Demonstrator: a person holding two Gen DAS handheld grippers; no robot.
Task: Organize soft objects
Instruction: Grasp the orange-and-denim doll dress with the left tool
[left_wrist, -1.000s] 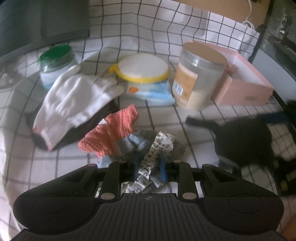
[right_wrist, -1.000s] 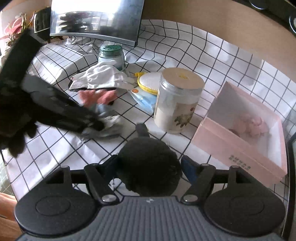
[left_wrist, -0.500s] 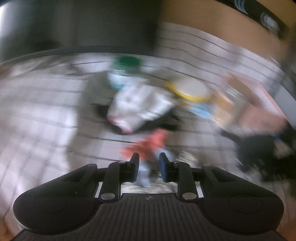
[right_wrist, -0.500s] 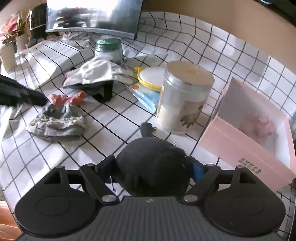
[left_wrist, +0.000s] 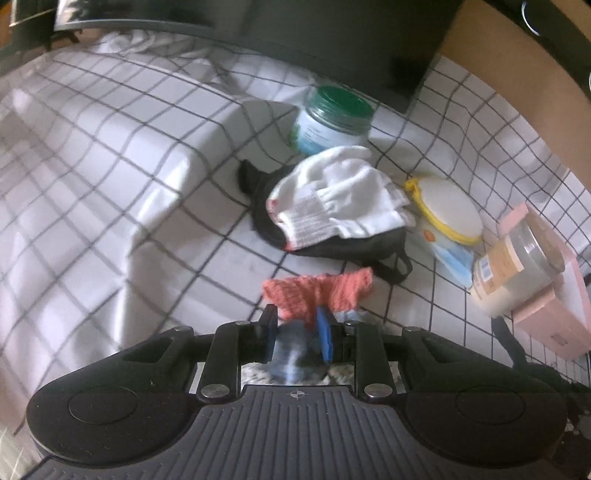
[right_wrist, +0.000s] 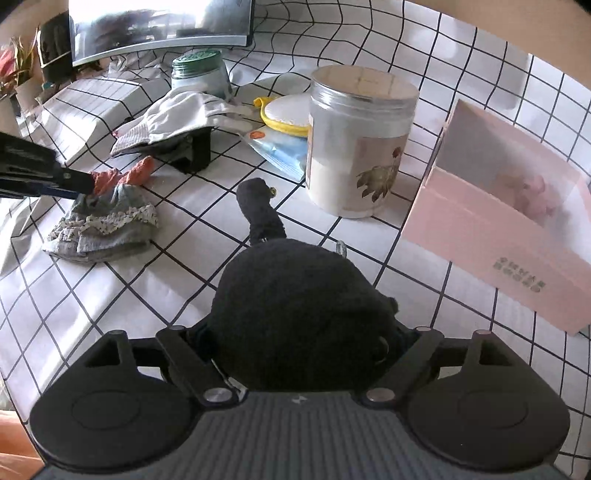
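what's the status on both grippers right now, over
Left gripper shut on orange knit cloth. Right gripper shut on black plush. Pink box open; tall jar beside it.

There are two grippers, the left gripper (left_wrist: 297, 330) and the right gripper (right_wrist: 295, 332). There is one black soft toy (right_wrist: 301, 317). There is one orange knit cloth (left_wrist: 317, 293) and one grey frilly cloth (right_wrist: 105, 225). There is one white glove (left_wrist: 338, 195) and one black cloth (left_wrist: 347, 245) under it. There are two jars, one green-lid jar (left_wrist: 334, 123) and one big clear jar (right_wrist: 356, 147). There is one round yellow-rimmed thing (left_wrist: 448, 208) and one blue packet (right_wrist: 282, 151). There is one pink box (right_wrist: 506, 218) with one pink soft thing (right_wrist: 533, 195) inside. There is one checked cloth (right_wrist: 155, 295) over the table.
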